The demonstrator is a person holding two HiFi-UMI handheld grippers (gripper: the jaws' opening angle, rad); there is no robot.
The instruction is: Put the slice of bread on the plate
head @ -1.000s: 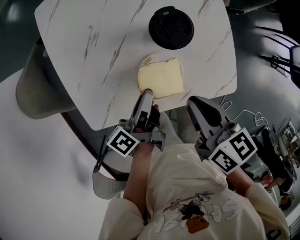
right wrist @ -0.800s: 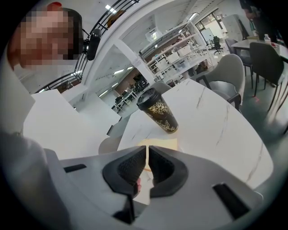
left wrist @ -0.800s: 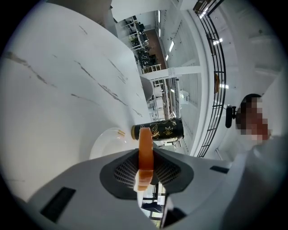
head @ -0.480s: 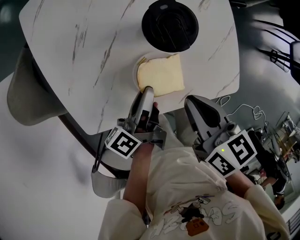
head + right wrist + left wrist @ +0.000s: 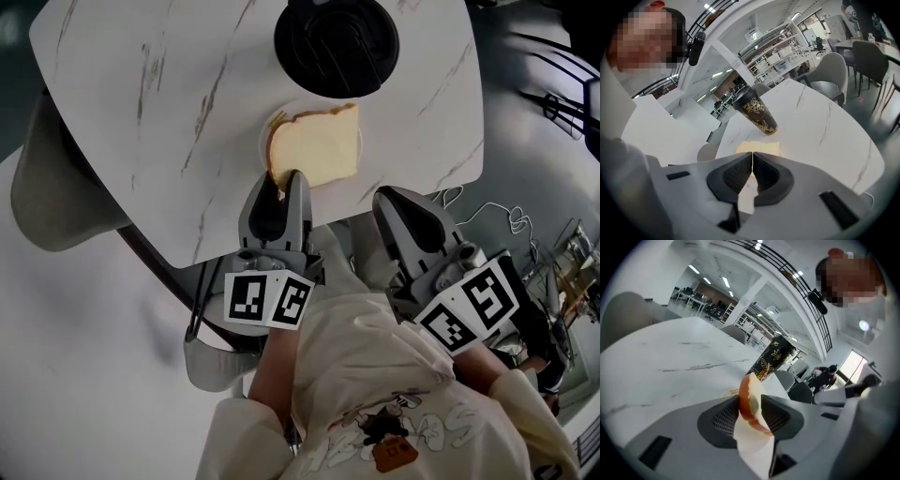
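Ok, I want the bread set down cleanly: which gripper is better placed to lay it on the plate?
Left. The left gripper has the slice of bread between its jaws, which have just been opening, at the plate. The right gripper is shut, empty, short of the table edge.

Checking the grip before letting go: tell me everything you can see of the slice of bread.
The pale yellow, square slice of bread has a thin brown crust and looks whole. It is held tilted over the small white plate, just in front of the black gold-patterned cup. Its near edge sits between the jaws of the left claw, which have just been opening; both press on it. Whether it touches the plate cannot be told.
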